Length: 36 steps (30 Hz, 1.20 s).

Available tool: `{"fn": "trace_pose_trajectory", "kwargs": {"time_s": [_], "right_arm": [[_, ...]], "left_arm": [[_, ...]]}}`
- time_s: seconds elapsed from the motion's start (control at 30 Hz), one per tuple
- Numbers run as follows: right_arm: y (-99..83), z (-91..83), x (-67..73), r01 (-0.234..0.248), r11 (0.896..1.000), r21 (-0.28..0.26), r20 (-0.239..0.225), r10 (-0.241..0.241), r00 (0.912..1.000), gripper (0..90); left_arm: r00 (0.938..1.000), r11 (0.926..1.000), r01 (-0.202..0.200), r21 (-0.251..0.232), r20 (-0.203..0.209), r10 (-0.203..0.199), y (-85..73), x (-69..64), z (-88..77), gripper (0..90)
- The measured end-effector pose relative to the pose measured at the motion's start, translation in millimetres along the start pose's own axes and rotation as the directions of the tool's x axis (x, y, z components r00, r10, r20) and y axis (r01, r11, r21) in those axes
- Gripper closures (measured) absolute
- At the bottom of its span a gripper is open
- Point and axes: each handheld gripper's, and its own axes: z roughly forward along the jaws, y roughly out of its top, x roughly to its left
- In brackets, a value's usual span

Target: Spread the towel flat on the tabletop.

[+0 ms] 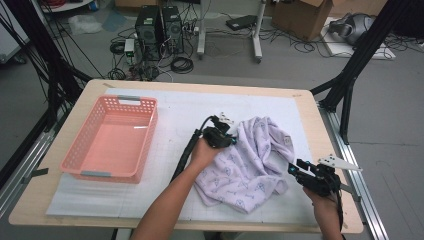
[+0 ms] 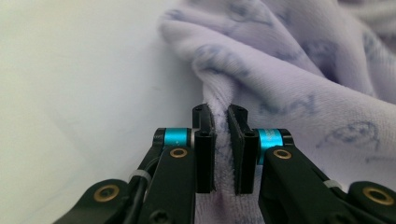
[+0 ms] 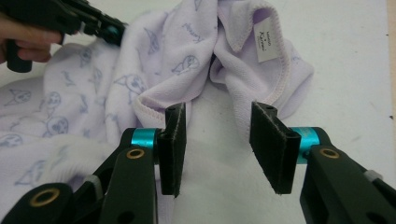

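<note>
The pale lilac terry cloth towel (image 2: 299, 93) has a soft, napped, matt pile printed with faint blue figures. A fold of it sits pinched between the left gripper's (image 2: 220, 140) matt black plastic fingers (image 2: 204, 154), whose pads look finely rough. Behind the fingertips sit glossy anodised blue metal collars and brass-coloured rivets. Just beyond the right gripper's (image 3: 224, 144) fingers (image 3: 171, 149), the towel's hem shows overlock stitching and a woven white label (image 3: 267, 41). The white mat (image 3: 224, 186) between those fingers is smooth and matt.
</note>
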Motion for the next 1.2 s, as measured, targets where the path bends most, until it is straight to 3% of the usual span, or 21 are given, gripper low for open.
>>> {"fn": "trace_pose_trajectory", "kwargs": {"time_s": [0.13, 0.23, 0.33, 0.43, 0.7, 0.93, 0.97, 1.0, 1.03, 1.1, 1.13, 1.2], "right_arm": [[4.1, 6.1, 2.9, -0.003, 1.000, 0.003, -0.007, 0.003, 1.0000, 55.8], [11.3, 14.2, 5.3, 0.002, 1.000, 0.005, -0.010, -0.002, 0.9999, 56.0], [21.7, 27.1, 9.4, 0.006, 1.000, 0.006, -0.018, -0.006, 0.9998, 56.2], [33.8, 47.9, 15.6, 0.015, 1.000, 0.017, -0.033, -0.015, 0.9994, 56.7], [70.9, 114.9, 45.3, 0.071, 0.993, 0.099, -0.079, -0.063, 0.9949, 56.9], [86.1, 168.1, 60.3, 0.055, 0.987, 0.154, -0.054, -0.047, 0.9974, 43.3], [86.7, 173.5, 61.9, 0.061, 0.987, 0.150, -0.066, -0.051, 0.9965, 44.6], [87.9, 181.5, 63.8, 0.071, 0.982, 0.173, -0.091, -0.056, 0.9943, 59.3], [87.9, 181.5, 63.8, 0.071, 0.982, 0.173, -0.091, -0.056, 0.9943, 59.3], [88.0, 183.4, 65.0, 0.108, 0.974, 0.198, -0.145, -0.079, 0.9862, 78.8], [88.4, 181.5, 65.8, 0.127, 0.971, 0.203, -0.163, -0.094, 0.9821, 81.3], [90.9, 171.4, 67.4, 0.140, 0.974, 0.177, -0.180, -0.108, 0.9777, 82.9]], "left_arm": [[0.9953, 0.9935, 0.049, -0.103, -0.078, -0.058, -6.8, 21.8, -34.9, 81.9], [0.9861, 0.9798, 0.078, -0.184, -0.130, -0.103, -14.1, 35.5, -64.2, 81.9], [0.9788, 0.9678, 0.088, -0.236, -0.160, -0.127, -24.1, 43.7, -89.5, 81.9], [0.9812, 0.9733, 0.067, -0.219, -0.162, -0.104, -35.0, 43.6, -103.9, 81.8], [0.9917, 0.9733, 0.074, -0.217, -0.087, -0.095, -61.6, 30.6, -109.3, 81.3], [0.9946, 0.9777, 0.068, -0.199, -0.064, -0.082, -71.9, 24.7, -109.4, 81.2], [0.9950, 0.9778, 0.068, -0.198, -0.059, -0.081, -72.7, 24.4, -109.7, 81.2], [0.9951, 0.9777, 0.068, -0.199, -0.057, -0.081, -73.3, 24.1, -110.0, 81.2], [0.9954, 0.9781, 0.067, -0.197, -0.054, -0.079, -74.0, 24.0, -110.5, 81.2], [0.9960, 0.9783, 0.067, -0.196, -0.045, -0.077, -75.3, 23.7, -110.8, 81.2], [0.9962, 0.9782, 0.068, -0.196, -0.040, -0.077, -76.0, 23.7, -111.1, 81.1], [0.9965, 0.9777, 0.075, -0.196, -0.022, -0.080, -77.4, 23.2, -111.4, 80.8]]}}
